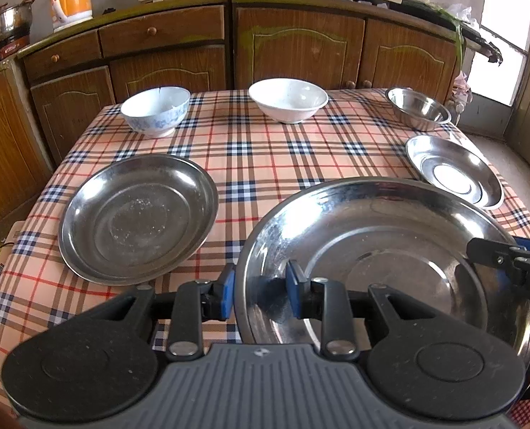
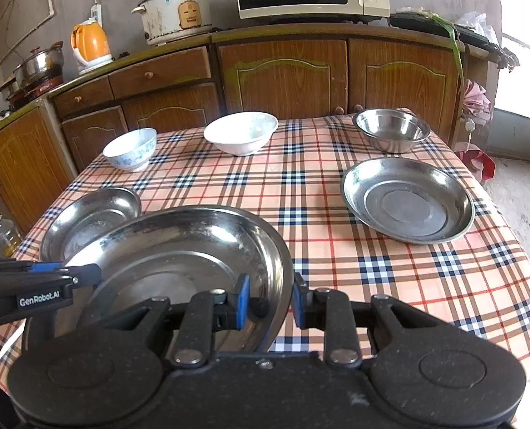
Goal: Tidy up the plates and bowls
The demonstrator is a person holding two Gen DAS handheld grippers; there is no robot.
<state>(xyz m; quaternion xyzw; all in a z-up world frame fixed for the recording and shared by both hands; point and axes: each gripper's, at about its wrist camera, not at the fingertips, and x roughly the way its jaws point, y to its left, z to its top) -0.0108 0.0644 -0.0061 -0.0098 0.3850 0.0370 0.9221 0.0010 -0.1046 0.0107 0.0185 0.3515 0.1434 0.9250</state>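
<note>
Both grippers (image 1: 261, 287) (image 2: 270, 302) clamping large steel plate (image 1: 390, 236), seemingly lifted, 2 plates (image 1: 136, 218) (image 2: 407, 200) flanking

Your surface: a table under a plaid cloth (image 2: 336, 250). On it, far edge, a blue-patterned bowl (image 2: 130, 149), a white bowl (image 2: 241, 136) and a steel bowl (image 2: 391, 134), well apart. Nearer you, a steel plate (image 2: 407, 200) on the right below the steel bowl, and a steel plate (image 1: 138, 214) on the left.
</note>
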